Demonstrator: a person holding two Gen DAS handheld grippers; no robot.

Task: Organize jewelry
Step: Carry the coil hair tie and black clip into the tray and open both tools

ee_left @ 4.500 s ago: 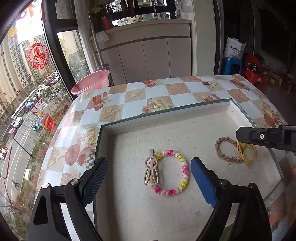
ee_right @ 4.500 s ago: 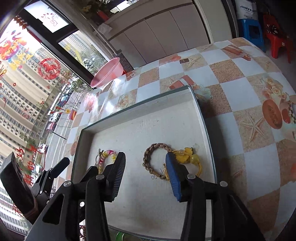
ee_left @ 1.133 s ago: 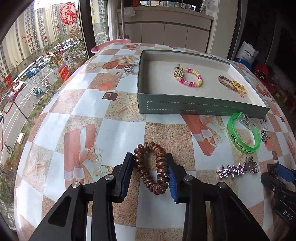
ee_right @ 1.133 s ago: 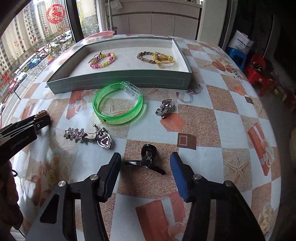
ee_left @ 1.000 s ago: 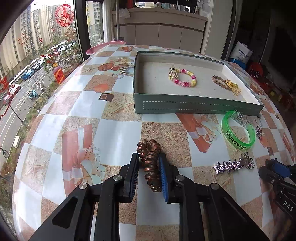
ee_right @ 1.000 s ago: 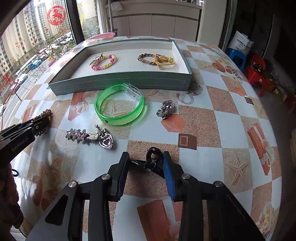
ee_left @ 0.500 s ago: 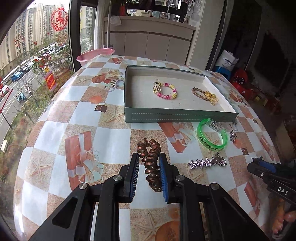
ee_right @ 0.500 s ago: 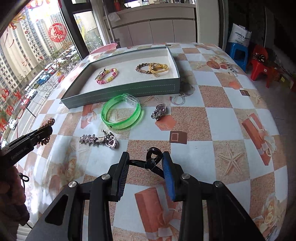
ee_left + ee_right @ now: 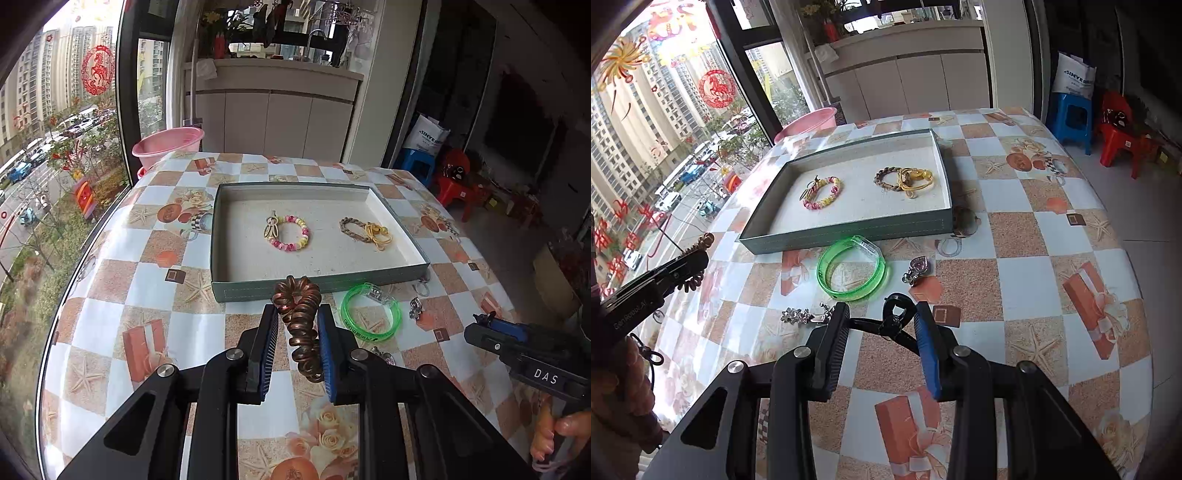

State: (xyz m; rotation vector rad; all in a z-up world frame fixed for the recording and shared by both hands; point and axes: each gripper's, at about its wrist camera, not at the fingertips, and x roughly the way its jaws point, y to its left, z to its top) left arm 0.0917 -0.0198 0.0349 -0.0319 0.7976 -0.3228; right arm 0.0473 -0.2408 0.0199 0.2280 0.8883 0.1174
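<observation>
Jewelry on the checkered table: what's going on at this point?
A person holds a gripper in each hand. The left gripper is shut on a coppery spiral hair tie; the right gripper is shut on a black clip. In the grey tray lie a beaded bracelet and a braided band with a yellow tie. A green bangle, a star clip and a small charm lie on the table.

Daylight is pouring in from the window (image 9: 55, 122) at nine o'clock, glaring; the room at three o'clock is staying dim; fisheye edges are bending.
</observation>
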